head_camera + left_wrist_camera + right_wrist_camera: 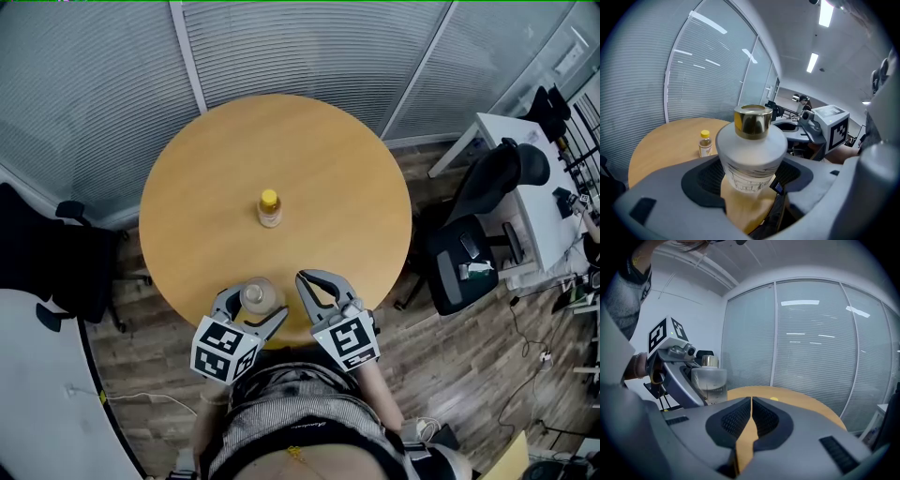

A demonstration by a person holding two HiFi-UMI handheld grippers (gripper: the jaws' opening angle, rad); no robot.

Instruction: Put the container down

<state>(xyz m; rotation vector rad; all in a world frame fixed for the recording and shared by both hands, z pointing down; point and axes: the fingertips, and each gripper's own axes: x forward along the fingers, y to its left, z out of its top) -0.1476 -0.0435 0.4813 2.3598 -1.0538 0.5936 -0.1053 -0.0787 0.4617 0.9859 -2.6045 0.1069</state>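
Floor [473, 375]: wood planks, all round the counter.
Partition [281, 47]: glass panels with shut blinds, behind the far side of the counter.
Counter [319, 169]: round, light wood top; bears a small bottle near its middle.
Desk [536, 211]: white, well apart from the counter, on the right.
Chair [464, 258]: black office type, between counter and desk.
Left tongs [251, 311]: over the near edge of the counter; closed about the body of the container, one pad on each side; marker cube at the rear.
Right tongs [307, 285]: just beside the left tongs, over the same near edge; pads pressed together with only a thin slit between, nothing held.
Container [751, 154]: frosted white bottle with a gold cap, upright, gripped low on its body by the left tongs at the near edge of the counter; line drawing printed on its lower part; whether the base touches the wood cannot be told.
Small bottle [269, 208]: clear, yellow cap, pale label, upright; well apart from both tongs and from the container.
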